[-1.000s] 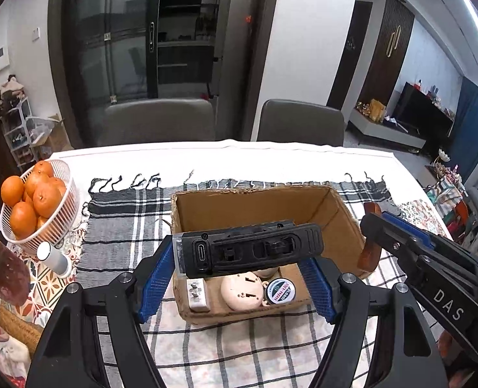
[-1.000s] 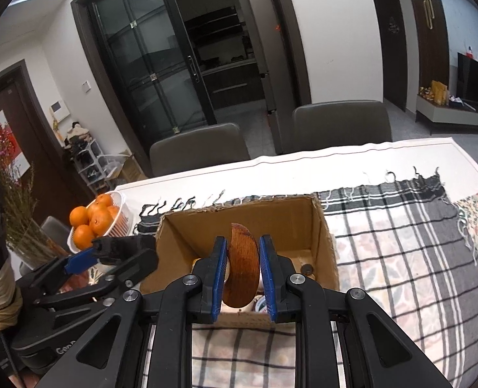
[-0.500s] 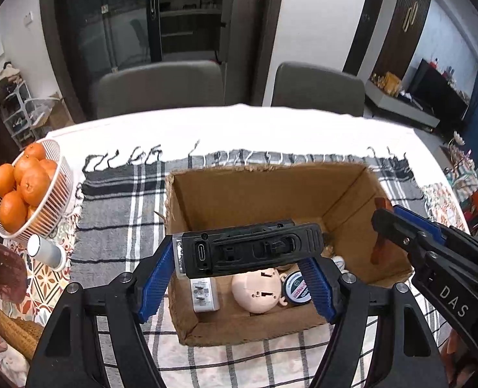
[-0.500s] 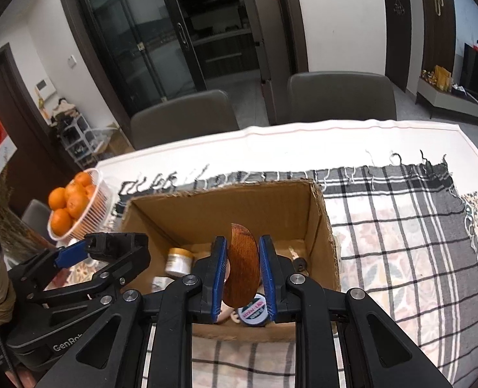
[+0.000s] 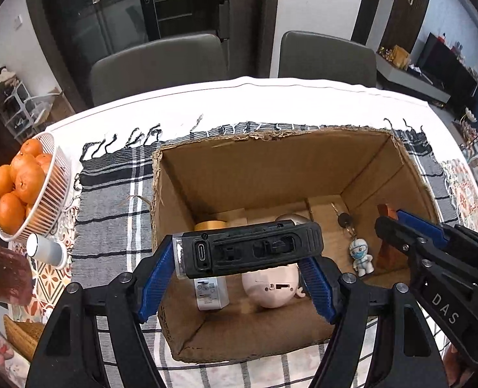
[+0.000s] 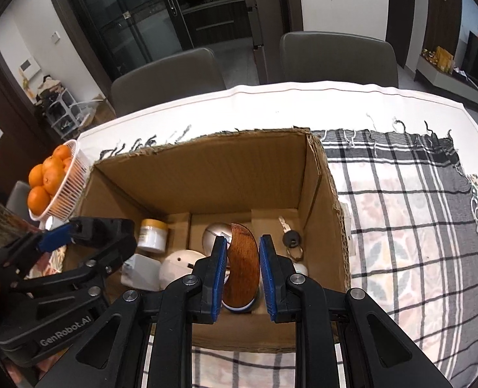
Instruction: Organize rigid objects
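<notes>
We are in a home, at a dining bench (image 5: pixel 303 97) laid with a white cover and a fringed checked cloth (image 6: pixel 400 194), two grey upholstered chairs (image 6: pixel 336 56) drawn up to its far side. A white basket of oranges (image 5: pixel 19 181) stands on it. Behind, we see glass sliding doors (image 6: pixel 125 26) and a living area with a television (image 5: pixel 446 64).

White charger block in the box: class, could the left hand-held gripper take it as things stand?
Probably not. The left hand-held gripper is shut on the black device, which hangs over the white charger block in the cardboard box.
</notes>
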The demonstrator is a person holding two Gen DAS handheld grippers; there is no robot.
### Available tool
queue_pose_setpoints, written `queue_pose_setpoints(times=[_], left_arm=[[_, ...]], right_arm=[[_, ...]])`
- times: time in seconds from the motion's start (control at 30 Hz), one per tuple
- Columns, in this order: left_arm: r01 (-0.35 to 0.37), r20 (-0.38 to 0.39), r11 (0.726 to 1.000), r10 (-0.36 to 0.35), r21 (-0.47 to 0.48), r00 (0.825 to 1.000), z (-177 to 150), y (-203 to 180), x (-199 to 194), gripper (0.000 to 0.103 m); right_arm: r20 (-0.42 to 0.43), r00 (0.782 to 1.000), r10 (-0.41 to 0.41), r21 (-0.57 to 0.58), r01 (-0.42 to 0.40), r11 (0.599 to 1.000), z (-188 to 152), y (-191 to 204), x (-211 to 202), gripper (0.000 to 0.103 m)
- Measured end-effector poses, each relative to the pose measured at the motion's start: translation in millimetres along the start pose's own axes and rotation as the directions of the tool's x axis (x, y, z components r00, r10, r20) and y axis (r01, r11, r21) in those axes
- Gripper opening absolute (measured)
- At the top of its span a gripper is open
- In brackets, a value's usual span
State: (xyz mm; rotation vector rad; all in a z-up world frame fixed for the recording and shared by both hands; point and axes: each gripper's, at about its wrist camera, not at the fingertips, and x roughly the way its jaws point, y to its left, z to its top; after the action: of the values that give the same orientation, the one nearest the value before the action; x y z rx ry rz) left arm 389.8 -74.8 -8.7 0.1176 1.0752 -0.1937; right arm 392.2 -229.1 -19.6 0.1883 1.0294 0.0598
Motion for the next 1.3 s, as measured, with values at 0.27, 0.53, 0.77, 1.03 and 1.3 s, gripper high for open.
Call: queue_pose_setpoints(times=[0.27, 0.53, 0.77, 1.03, 1.3], left_arm=[[-0.009, 0.019, 1.0, 0.009, -0.001, 1.0, -2.3, -2.1, -10.9, 0.081], [-0.04, 0.111, 0.999, 0.043, -0.03, 0.993, -20.7, 2.2, -48.5, 0.084], [-0.038, 0.209, 0.997, 0.051, -0.065, 0.977, -47.0, 5.1, -89.8, 0.087], [-0.058, 0.339, 0.996, 0.076, -0.063, 0.938, -82.5, -1.0, -141.7, 0.094], [-0.099, 0.407, 0.993, 0.116, -0.064, 0.906, -128.2, -3.7, -168.0, 0.102]], right_arm=[[-0.002, 1.0, 0.011, 0.013, -0.011, 1.0, -1.7, -2.7, -6.0, 0.027], [0.093, 0.995, -0.037, 0.014, 0.035, 0.999, -13.6, 3.2, -42.8, 0.028], [0.177, 0.983, -0.042, 0.018, 0.039, 0.999, -35.5, 11.5, -84.3, 0.034], [0.284, 0.956, -0.078, 0.036, 0.071, 0.997, -70.7, 15.9, -133.3, 0.048], [0.369, 0.922, -0.116, 0.047, 0.106, 0.993, -118.3, 22.8, -171.1, 0.064]])
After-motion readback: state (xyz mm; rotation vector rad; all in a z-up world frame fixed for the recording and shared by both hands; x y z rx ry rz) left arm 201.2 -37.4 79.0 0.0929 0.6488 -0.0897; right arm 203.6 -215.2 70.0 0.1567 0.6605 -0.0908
